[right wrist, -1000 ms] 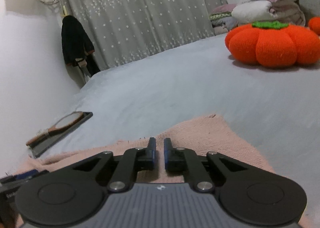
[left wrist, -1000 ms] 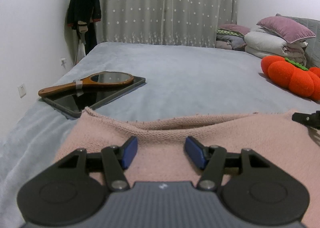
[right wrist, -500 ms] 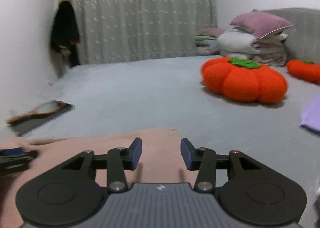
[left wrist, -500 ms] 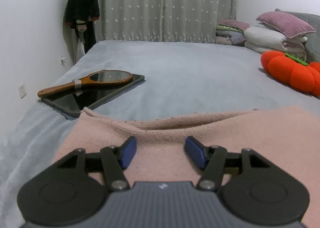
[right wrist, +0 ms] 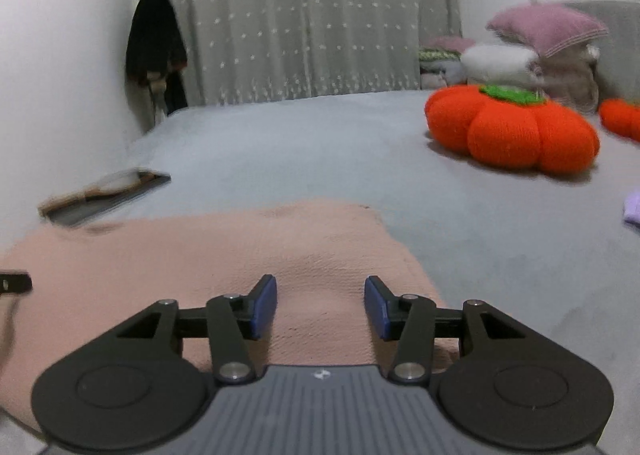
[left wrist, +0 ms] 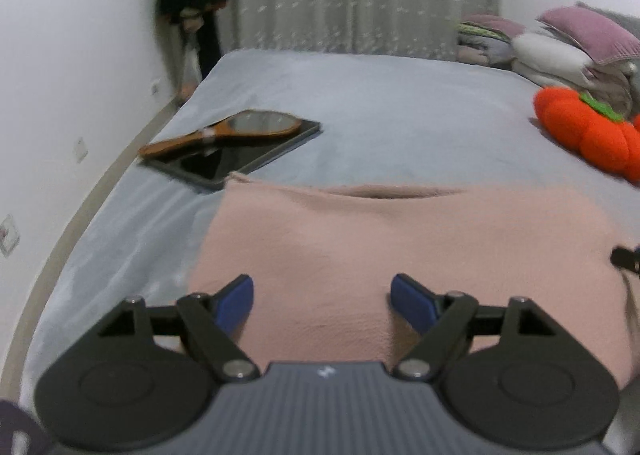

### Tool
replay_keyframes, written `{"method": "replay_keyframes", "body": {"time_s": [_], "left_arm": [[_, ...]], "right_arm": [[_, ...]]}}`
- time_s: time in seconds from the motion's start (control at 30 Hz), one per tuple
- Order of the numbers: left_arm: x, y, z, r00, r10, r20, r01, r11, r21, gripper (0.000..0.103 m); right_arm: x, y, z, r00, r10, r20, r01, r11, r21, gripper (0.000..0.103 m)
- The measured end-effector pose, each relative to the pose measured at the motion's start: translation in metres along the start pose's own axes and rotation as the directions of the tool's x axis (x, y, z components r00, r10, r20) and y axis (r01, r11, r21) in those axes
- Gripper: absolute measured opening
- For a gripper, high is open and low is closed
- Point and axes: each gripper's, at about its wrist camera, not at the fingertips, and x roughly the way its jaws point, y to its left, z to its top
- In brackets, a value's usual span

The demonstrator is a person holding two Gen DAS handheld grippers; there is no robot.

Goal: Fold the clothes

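Observation:
A pink knitted garment lies flat and folded on the grey bed. It also shows in the right wrist view. My left gripper is open and empty above the garment's near left part. My right gripper is open and empty above its near right part. The right gripper's tip shows at the right edge of the left wrist view, and the left gripper's tip shows at the left edge of the right wrist view.
A tablet with a wooden hand mirror on it lies just beyond the garment's far left corner. An orange pumpkin cushion and stacked pillows sit at the right. A lilac cloth lies at the right edge.
The right gripper opened and let go of the garment's edge. Both grippers lifted and drew back toward me, so more of the garment shows. The left jaws opened wider.

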Motion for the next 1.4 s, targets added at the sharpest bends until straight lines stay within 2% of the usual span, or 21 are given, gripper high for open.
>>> {"method": "replay_keyframes", "body": {"time_s": [0.1, 0.2, 0.33, 0.47, 0.57, 0.6, 0.7, 0.73, 0.77, 0.8, 0.83, 0.87, 0.9, 1.07, 1.13, 1.17, 1.2, 1.4], "left_arm": [[-0.008, 0.014, 0.011, 0.999, 0.002, -0.041, -0.005, 0.998, -0.069, 0.079], [-0.004, 0.034, 0.019, 0.994, -0.036, -0.100, 0.021, 0.988, -0.152, 0.081], [0.004, 0.064, 0.022, 0.989, -0.069, -0.133, 0.029, 0.959, -0.283, 0.082], [0.021, 0.094, 0.018, 0.977, -0.128, -0.172, 0.042, 0.902, -0.431, 0.083], [0.042, 0.109, 0.008, 0.956, -0.209, -0.207, 0.066, 0.838, -0.541, 0.082], [0.047, 0.111, 0.006, 0.950, -0.230, -0.210, 0.076, 0.825, -0.559, 0.082], [0.055, 0.103, 0.002, 0.950, -0.239, -0.203, 0.092, 0.832, -0.547, 0.082], [0.056, 0.099, 0.001, 0.949, -0.244, -0.198, 0.103, 0.837, -0.537, 0.079], [0.056, 0.096, 0.001, 0.949, -0.249, -0.195, 0.111, 0.838, -0.534, 0.072], [0.057, 0.094, 0.000, 0.948, -0.254, -0.192, 0.117, 0.839, -0.532, 0.068], [0.057, 0.091, -0.001, 0.946, -0.262, -0.190, 0.124, 0.836, -0.535, 0.060], [0.057, 0.090, -0.001, 0.945, -0.267, -0.189, 0.127, 0.833, -0.539, 0.056], [0.059, 0.089, -0.001, 0.945, -0.267, -0.189, 0.127, 0.832, -0.539, 0.054], [0.052, 0.084, 0.003, 0.949, -0.261, -0.179, 0.128, 0.833, -0.538, 0.024], [0.044, 0.081, 0.008, 0.951, -0.254, -0.175, 0.125, 0.835, -0.536, 0.022], [0.040, 0.080, 0.011, 0.953, -0.250, -0.173, 0.123, 0.836, -0.535, 0.022], [0.036, 0.079, 0.013, 0.954, -0.247, -0.171, 0.121, 0.837, -0.533, 0.021], [0.002, 0.050, 0.046, 0.963, -0.222, -0.155, 0.123, 0.867, -0.482, 0.020]], "right_arm": [[-0.006, -0.007, 0.005, 0.998, 0.052, 0.017, -0.053, 0.997, 0.056, 0.050], [-0.010, -0.009, 0.010, 0.995, 0.097, 0.034, -0.100, 0.992, 0.080, 0.050], [-0.010, -0.004, 0.016, 0.981, 0.192, 0.035, -0.195, 0.977, 0.087, 0.050], [-0.011, 0.010, 0.014, 0.967, 0.253, 0.031, -0.255, 0.965, 0.065, 0.050], [-0.010, 0.017, 0.012, 0.957, 0.288, 0.024, -0.289, 0.956, 0.051, 0.050], [-0.010, 0.019, 0.011, 0.953, 0.302, 0.023, -0.303, 0.952, 0.052, 0.050], [-0.010, 0.022, 0.005, 0.937, 0.350, 0.023, -0.350, 0.934, 0.069, 0.050], [-0.010, 0.023, 0.004, 0.930, 0.366, 0.023, -0.367, 0.927, 0.077, 0.045], [-0.009, 0.024, 0.003, 0.923, 0.384, 0.022, -0.385, 0.919, 0.086, 0.035], [-0.008, 0.026, 0.002, 0.916, 0.401, 0.018, -0.401, 0.912, 0.089, 0.030], [-0.007, 0.029, 0.001, 0.912, 0.410, 0.015, -0.410, 0.908, 0.084, 0.023], [-0.006, 0.032, 0.000, 0.907, 0.420, 0.011, -0.420, 0.904, 0.078, 0.020], [-0.006, 0.035, -0.001, 0.903, 0.430, 0.007, -0.429, 0.900, 0.072, 0.020], [0.001, 0.049, -0.010, 0.890, 0.455, -0.032, -0.454, 0.890, 0.036, 0.018], [0.018, 0.053, -0.019, 0.893, 0.441, -0.093, -0.438, 0.898, 0.047, 0.016], [0.028, 0.055, -0.024, 0.894, 0.428, -0.129, -0.425, 0.904, 0.053, 0.009], [0.035, 0.056, -0.027, 0.894, 0.422, -0.153, -0.418, 0.907, 0.059, 0.008], [0.041, 0.050, -0.027, 0.886, 0.435, -0.157, -0.428, 0.900, 0.081, 0.008]]}}
